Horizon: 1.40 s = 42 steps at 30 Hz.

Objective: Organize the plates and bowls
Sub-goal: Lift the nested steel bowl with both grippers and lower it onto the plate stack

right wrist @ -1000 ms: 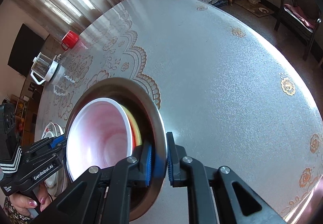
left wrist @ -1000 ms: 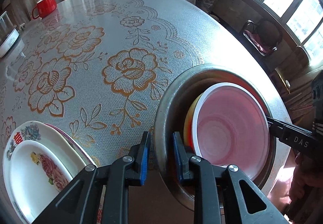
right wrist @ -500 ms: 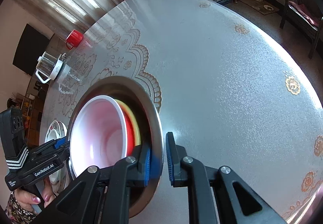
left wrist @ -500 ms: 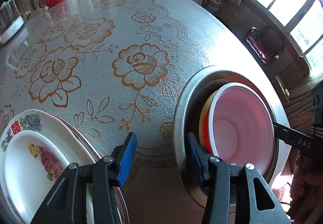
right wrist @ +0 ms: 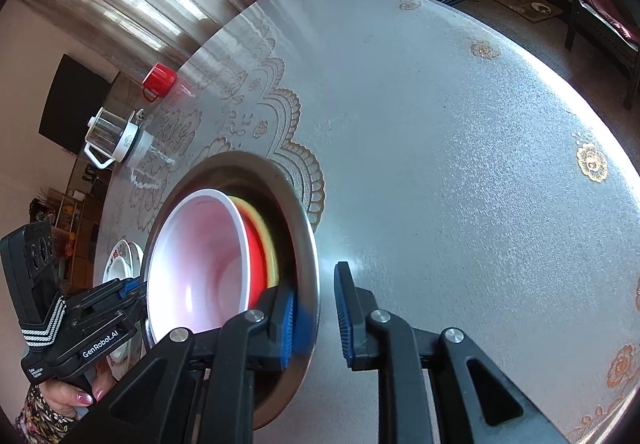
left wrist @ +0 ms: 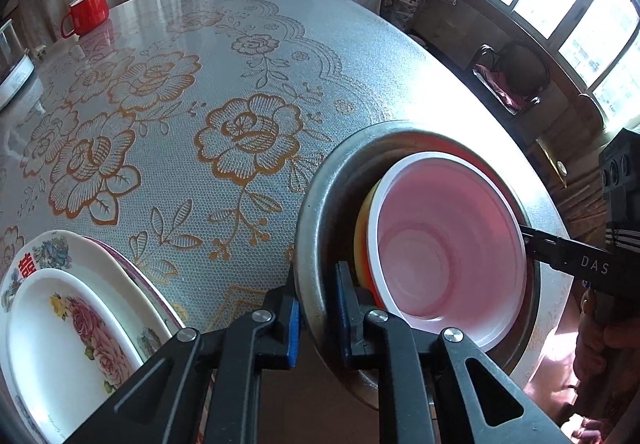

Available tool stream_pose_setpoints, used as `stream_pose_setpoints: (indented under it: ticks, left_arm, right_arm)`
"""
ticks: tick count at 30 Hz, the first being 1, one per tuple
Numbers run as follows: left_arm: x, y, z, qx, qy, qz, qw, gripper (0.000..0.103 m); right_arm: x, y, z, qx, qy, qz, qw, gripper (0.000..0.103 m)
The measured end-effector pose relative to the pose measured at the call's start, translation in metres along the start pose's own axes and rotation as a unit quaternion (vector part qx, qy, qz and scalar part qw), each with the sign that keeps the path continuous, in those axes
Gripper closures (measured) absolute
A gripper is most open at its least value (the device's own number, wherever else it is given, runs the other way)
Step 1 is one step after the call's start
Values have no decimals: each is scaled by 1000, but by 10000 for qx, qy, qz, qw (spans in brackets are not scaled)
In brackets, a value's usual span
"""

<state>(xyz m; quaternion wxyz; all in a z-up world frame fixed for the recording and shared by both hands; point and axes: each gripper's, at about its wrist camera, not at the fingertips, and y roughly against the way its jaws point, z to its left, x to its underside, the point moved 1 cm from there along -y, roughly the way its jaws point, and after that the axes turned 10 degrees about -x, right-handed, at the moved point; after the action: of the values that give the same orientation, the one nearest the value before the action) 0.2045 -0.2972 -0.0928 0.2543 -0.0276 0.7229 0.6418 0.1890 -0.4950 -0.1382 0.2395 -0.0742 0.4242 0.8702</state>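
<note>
A steel basin (left wrist: 320, 204) (right wrist: 308, 244) stands on the flowered table and holds a white bowl with a pink inside (left wrist: 448, 244) (right wrist: 200, 264) nested on red and yellow bowls. My left gripper (left wrist: 316, 308) straddles the basin's near rim, one finger outside and one inside, with a gap at the rim. My right gripper (right wrist: 316, 316) is open around the opposite rim, its right finger clear of the metal. It also shows in the left wrist view (left wrist: 568, 256). Stacked flowered plates (left wrist: 72, 316) lie at lower left.
A red mug (left wrist: 86, 16) (right wrist: 158, 82) and a glass kettle (right wrist: 112, 140) stand at the table's far side. The table edge runs close behind the basin (left wrist: 552, 212). A chair (right wrist: 600, 20) stands on the floor beyond.
My left gripper, wide open half a second ago, has narrowed around the basin rim. My right gripper, shut on the rim before, has opened.
</note>
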Motion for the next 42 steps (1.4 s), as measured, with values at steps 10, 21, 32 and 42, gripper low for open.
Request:
stream_pose_setpoints:
  ticks: [10, 21, 32, 42]
  left_arm:
    - [-1, 26, -2, -34, 130, -301, 9995, 89]
    - [6, 65, 22, 148, 476, -617, 9968, 89]
    - [25, 106, 76, 29, 767, -914, 9928, 89]
    - [53, 132, 139, -204, 1128, -1034, 9880, 90]
  right_arm:
    - [2, 9, 10, 119, 6, -74, 9999, 94]
    - [0, 29, 47, 33, 191, -260, 9995, 94]
    - [4, 23, 111, -198, 627, -218, 9976, 93]
    - [18, -7, 176, -451, 985, -38, 9941, 93]
